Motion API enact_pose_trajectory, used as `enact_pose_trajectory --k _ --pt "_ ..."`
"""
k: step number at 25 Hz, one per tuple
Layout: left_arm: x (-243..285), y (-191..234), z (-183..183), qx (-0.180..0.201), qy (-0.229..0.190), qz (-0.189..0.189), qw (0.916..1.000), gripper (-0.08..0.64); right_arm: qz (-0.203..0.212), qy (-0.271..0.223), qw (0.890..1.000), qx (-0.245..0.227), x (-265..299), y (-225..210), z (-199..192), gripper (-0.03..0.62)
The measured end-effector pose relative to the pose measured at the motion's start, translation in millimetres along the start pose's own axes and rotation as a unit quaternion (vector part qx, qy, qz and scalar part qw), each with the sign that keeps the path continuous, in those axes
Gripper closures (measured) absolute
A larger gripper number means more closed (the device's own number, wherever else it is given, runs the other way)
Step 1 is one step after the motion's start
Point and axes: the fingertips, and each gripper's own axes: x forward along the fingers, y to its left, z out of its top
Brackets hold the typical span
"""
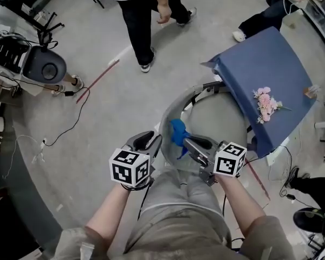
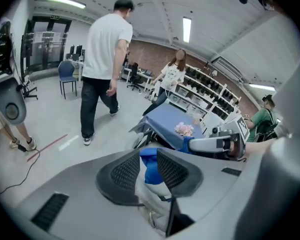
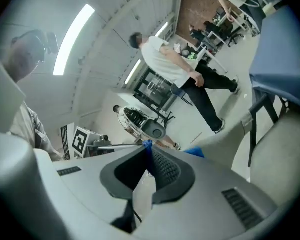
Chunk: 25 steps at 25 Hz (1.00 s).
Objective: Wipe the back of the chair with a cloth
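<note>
I am at the start of the wiping step: the cloth [image 1: 177, 132] is in hand and up at the chair, but I see no stroke laid on yet. My right tongs [image 1: 188, 142] are pressed together on it; in the right gripper view only a sliver of blue sticks out at the tips, with no gap between the pads. The rest of the cloth bunches up just beyond them, with a tail hanging down, right at the near end of the chair back [image 1: 172, 108], on its curved grey top rim. I cannot tell whether the cloth already rests on that rim or hangs just clear of it.

My left tongs [image 1: 147, 138] stand partway apart, just beside the cloth on the outer side of the rim. In the left gripper view blue cloth fills the gap between the pads, yet I cannot tell whether they bear on it or it simply shows behind them.

The chair stands on the floor just beside the near left corner of the blue-covered counter [image 1: 249, 75].

I judge the next move calls for laying the bunched cloth flat against the back and dragging it along the curve with steady pressure, the right grip staying firm so the cloth does not slip out
</note>
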Motion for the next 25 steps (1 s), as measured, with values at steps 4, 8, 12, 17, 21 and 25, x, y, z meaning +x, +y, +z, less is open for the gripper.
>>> enact_pose_trajectory --k 4,8,12,17,21,25 --pt "-11 -10 36 0.017 -0.032 -0.006 0.9993 0.440 0.001 -0.046 0.998 -0.049 -16 27 53 0.545" --pt "-21 -18 79 0.039 -0.072 -0.010 0.9966 0.440 -0.009 -0.097 0.989 -0.109 -36 55 112 0.545" --pt "-34 -28 116 0.061 -0.107 -0.016 0.9923 0.440 -0.013 -0.142 0.977 -0.157 -56 88 158 0.545" --pt "-53 -49 165 0.096 -0.147 -0.021 0.9843 0.440 -0.027 -0.185 0.956 -0.226 -86 131 204 0.545" --pt "-73 -65 197 0.118 -0.182 -0.028 0.9758 0.440 -0.036 -0.217 0.936 -0.274 -104 167 227 0.545" --pt "-96 -73 212 0.136 -0.212 -0.035 0.9671 0.440 -0.051 -0.243 0.914 -0.320 -116 199 230 0.545"
